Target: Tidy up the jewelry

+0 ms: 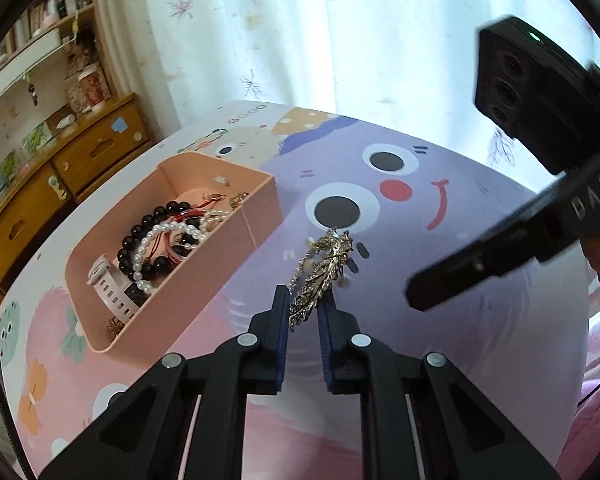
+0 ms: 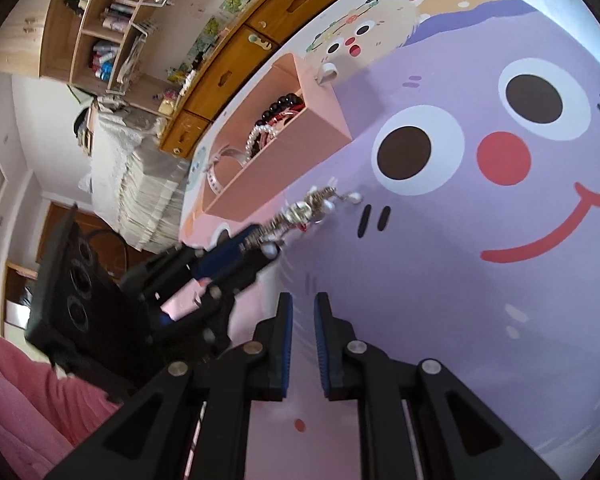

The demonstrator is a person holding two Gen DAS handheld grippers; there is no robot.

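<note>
A gold leaf-shaped ornament (image 1: 320, 276) with small pearls sticks out forward from between the blue pads of my left gripper (image 1: 304, 300), which is shut on its lower end. From the right wrist view the same ornament (image 2: 304, 212) hangs from the left gripper (image 2: 260, 240) just above the mat. A pink box (image 1: 256, 216) lies to the left of it and holds a black bead bracelet (image 1: 140, 228), a pearl bracelet (image 1: 152, 240) and a pink watch strap (image 1: 108, 284). My right gripper (image 2: 303, 300) hovers over the mat with its jaws nearly together and nothing between them.
The table wears a cartoon mat (image 1: 420, 240) with a purple smiling face. Wooden drawers (image 1: 80, 160) and shelves stand beyond the table's left edge, and a white curtain (image 1: 340, 40) hangs behind. A pink sleeve (image 2: 20, 400) shows at lower left in the right wrist view.
</note>
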